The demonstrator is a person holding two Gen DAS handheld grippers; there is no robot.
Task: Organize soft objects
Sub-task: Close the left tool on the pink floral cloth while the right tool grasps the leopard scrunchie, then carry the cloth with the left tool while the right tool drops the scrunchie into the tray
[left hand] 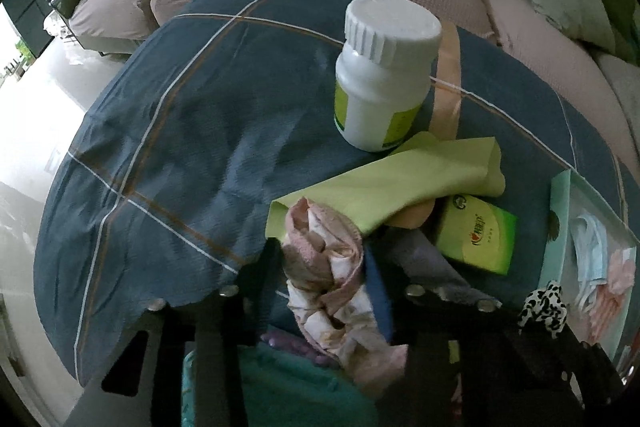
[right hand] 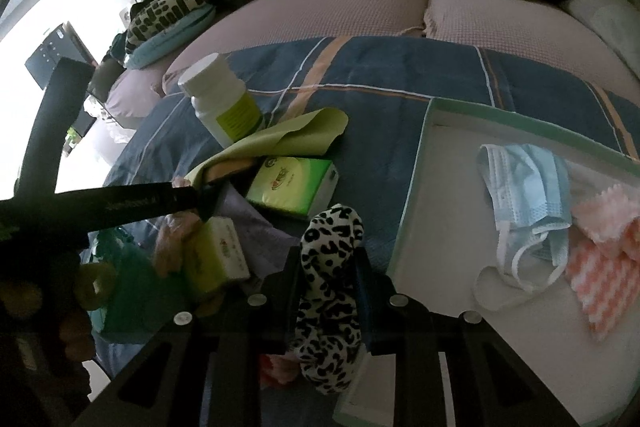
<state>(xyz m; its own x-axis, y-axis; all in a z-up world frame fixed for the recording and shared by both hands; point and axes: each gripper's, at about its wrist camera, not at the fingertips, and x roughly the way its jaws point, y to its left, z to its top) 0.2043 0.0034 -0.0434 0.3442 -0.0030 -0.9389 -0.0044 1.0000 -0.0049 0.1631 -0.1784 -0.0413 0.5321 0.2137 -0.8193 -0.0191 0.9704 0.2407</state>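
We work over a blue checked quilt (right hand: 384,75) spread across a sofa, and the sorting looks partly done. At the right sits a shallow white tray (right hand: 432,187) with a pale green rim; it already holds a blue face mask (right hand: 524,187) and, to the mask's right, a pink-and-white patterned cloth (right hand: 604,251), so we judge two soft things as put away. To the left of the tray a pile is not yet sorted: a lime-green cloth (left hand: 404,183) lies draped against a white pill bottle (left hand: 380,75), which stands upright at the far side, with a green tissue pack (left hand: 476,235) just beside the cloth and a grey cloth (right hand: 256,223) under it. A second small pack (right hand: 220,251) lies nearer us. Our left gripper (left hand: 320,291) is clenched on a rolled pink floral cloth (left hand: 324,267) at the near edge of the pile, not yet over the tray. Our right gripper (right hand: 328,287) is clenched on a leopard-print scrunchie (right hand: 328,279), hanging just left of the tray's near corner. Both held pieces, and the loose cloths, seem left to place; the bottle and packs are not soft, so we expect them to remain outside.
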